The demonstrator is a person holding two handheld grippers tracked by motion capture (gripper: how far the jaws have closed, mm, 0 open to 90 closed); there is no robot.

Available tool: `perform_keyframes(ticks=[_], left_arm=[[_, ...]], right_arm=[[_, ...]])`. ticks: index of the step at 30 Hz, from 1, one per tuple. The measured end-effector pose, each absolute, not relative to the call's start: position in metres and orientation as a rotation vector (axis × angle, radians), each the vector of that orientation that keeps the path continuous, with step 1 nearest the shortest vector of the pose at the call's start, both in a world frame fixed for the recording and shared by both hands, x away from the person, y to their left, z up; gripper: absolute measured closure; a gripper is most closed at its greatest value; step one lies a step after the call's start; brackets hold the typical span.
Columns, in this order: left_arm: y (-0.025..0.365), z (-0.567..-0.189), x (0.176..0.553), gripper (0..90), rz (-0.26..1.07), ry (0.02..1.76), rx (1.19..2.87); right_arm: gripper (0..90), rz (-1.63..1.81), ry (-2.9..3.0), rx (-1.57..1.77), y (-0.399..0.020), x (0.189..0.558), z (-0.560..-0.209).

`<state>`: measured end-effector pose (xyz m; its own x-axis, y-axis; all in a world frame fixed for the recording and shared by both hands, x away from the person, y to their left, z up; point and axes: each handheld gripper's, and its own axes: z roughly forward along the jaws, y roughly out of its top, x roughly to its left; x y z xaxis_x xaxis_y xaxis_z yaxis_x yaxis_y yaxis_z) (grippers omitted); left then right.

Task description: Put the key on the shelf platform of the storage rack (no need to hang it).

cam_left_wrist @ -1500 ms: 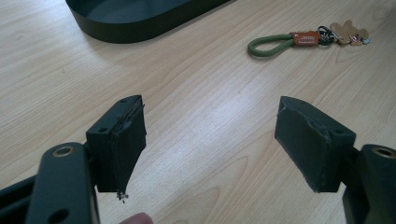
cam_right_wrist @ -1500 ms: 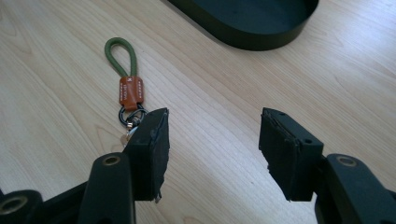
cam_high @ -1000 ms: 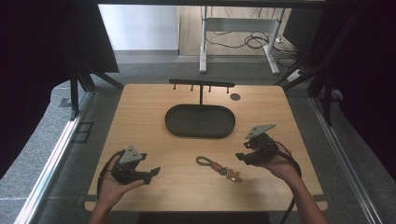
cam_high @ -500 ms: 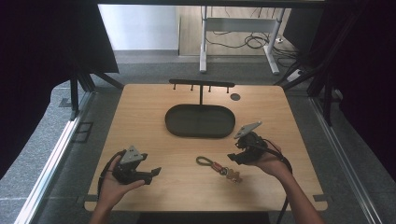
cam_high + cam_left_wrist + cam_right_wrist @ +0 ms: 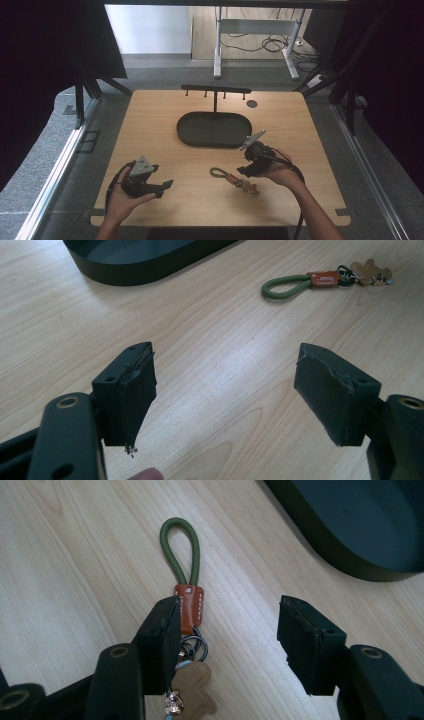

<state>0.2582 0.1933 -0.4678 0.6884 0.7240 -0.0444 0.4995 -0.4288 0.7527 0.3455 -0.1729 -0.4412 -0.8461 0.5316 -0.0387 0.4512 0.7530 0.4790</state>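
1. Comparing the high view with the two earlier pictures, the right gripper [image 5: 246, 170] is seen to have been brought down and inward across the table [image 5: 150, 120], from a place well to the right of the keychain [image 5: 234, 179] to one just beside its charm end.
2. Its jaws are spread wide and nothing is pinched between them. In the right gripper view the keychain's orange tab [image 5: 192, 607] lies against the inner face of one jaw, while the other jaw stands well apart over bare wood.
3. The keychain is lying flat on the table, in front of the dark oval tray [image 5: 214, 129], with its green cord loop [image 5: 180, 550] pointing away from the right gripper and its rings and wooden charm [image 5: 192, 692] nearest the jaws.
4. The left gripper [image 5: 161, 186] is found where it was, held low at the near left with its jaws spread and empty; the keychain is seen far ahead of it in the left gripper view.
5. The approach is judged to be almost finished: a small sideways correction seems needed before the jaws can be closed on the tab.
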Motion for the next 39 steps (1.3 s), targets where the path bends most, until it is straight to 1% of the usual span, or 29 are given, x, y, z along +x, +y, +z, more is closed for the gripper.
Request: perform_keyframes(ticks=[10,13,21,39], left_arm=[[0.193,-0.467,0.258,25.1,0.367,0.931,2.119],[0.193,-0.467,0.258,25.1,0.366,0.935,2.117],[0.194,-0.467,0.258,25.1,0.365,0.939,2.111],[0.194,-0.467,0.258,25.1,0.364,0.940,2.112]], right_arm=[[44.3,0.636,2.842,0.761,-0.158,0.348,-0.454],[46.3,0.616,2.857,0.765,-0.154,0.350,-0.458],[47.6,0.583,2.888,0.768,-0.146,0.353,-0.467],[48.1,0.525,2.945,0.779,-0.139,0.357,-0.485]])
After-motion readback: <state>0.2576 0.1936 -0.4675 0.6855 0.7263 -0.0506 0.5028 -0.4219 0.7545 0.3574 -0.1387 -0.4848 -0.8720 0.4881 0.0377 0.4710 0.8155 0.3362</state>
